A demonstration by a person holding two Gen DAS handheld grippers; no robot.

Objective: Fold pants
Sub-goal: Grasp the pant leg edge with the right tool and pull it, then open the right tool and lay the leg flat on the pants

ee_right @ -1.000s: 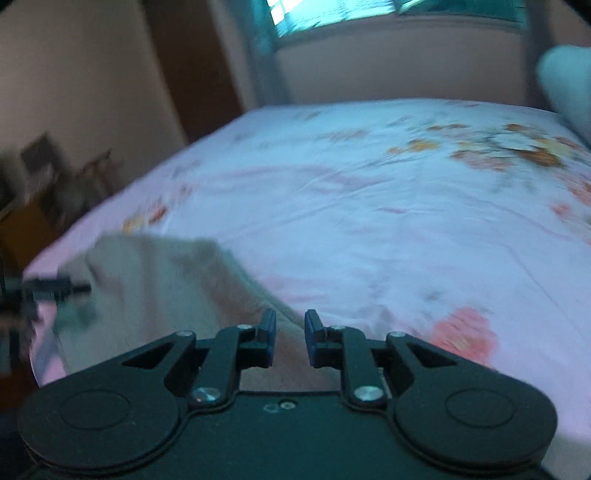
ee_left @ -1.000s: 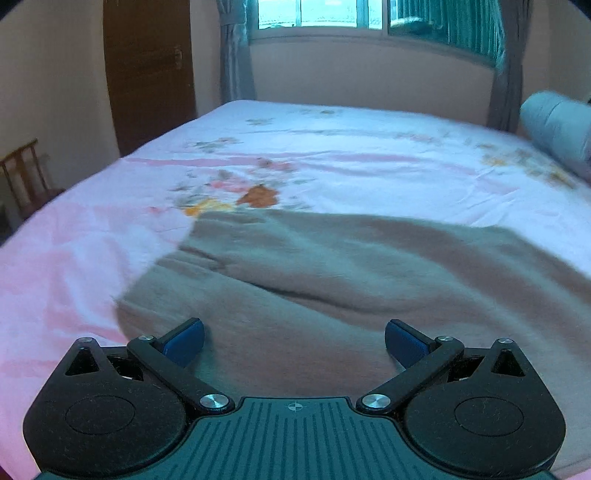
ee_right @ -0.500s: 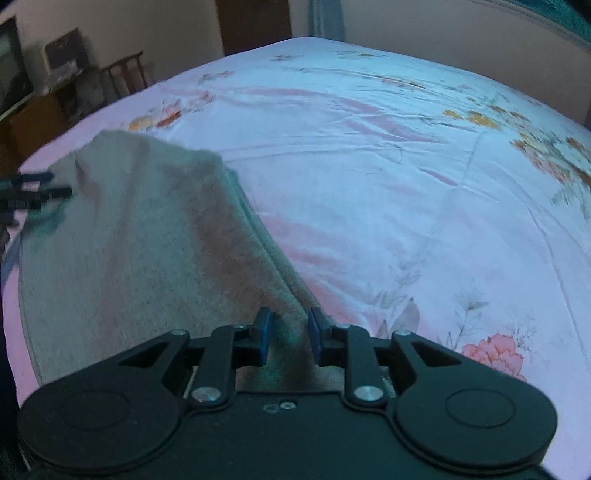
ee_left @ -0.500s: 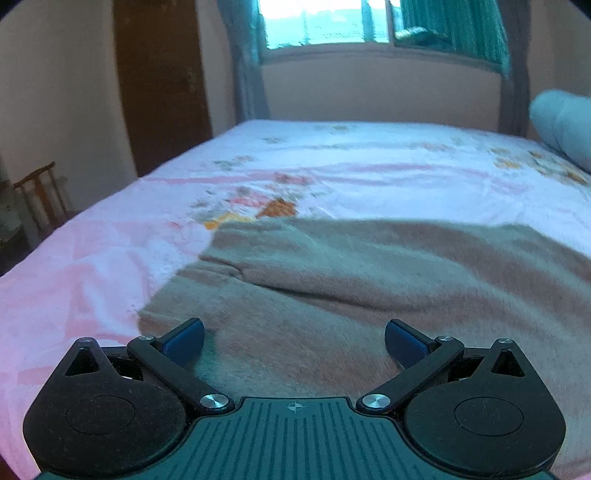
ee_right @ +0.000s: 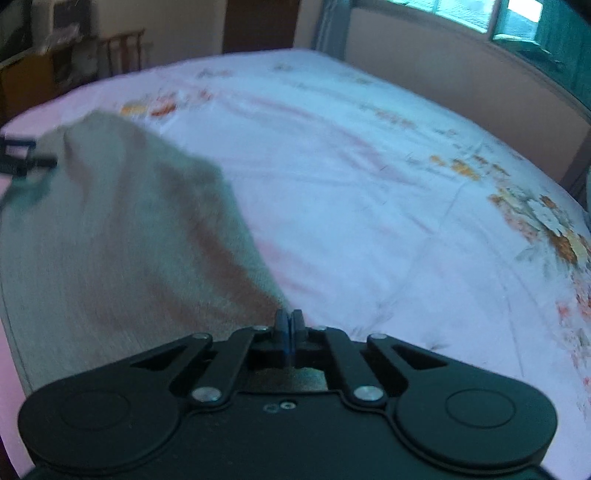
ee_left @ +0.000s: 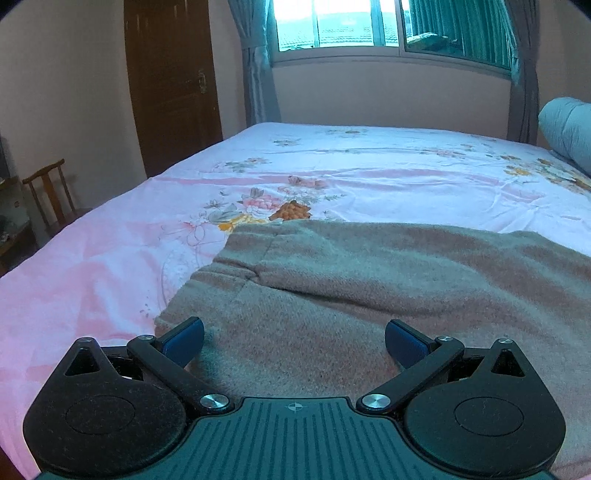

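Grey-brown pants (ee_left: 388, 288) lie flat on the bed, one end with a folded seam at the left. My left gripper (ee_left: 293, 339) hovers low over that end, wide open, with fabric below its blue pads (ee_left: 184, 338) and nothing pinched. In the right wrist view the pants (ee_right: 122, 240) stretch away to the left. My right gripper (ee_right: 290, 323) is shut on their near right edge, and the cloth runs right into its closed tips. The left gripper (ee_right: 22, 162) shows dark and blurred at the pants' far left end.
The bed carries a pink and white floral sheet (ee_left: 369, 177). A rolled grey-blue quilt (ee_left: 569, 129) lies at its right edge. A wooden chair (ee_left: 48, 195) and a dark door (ee_left: 170, 81) stand left of the bed, and a window (ee_left: 369, 26) lies beyond it.
The right gripper's jaws, slightly apart around the pants' edge before, have closed on it, and the gripper rolled and shifted. The left gripper tipped up slightly and stayed open.
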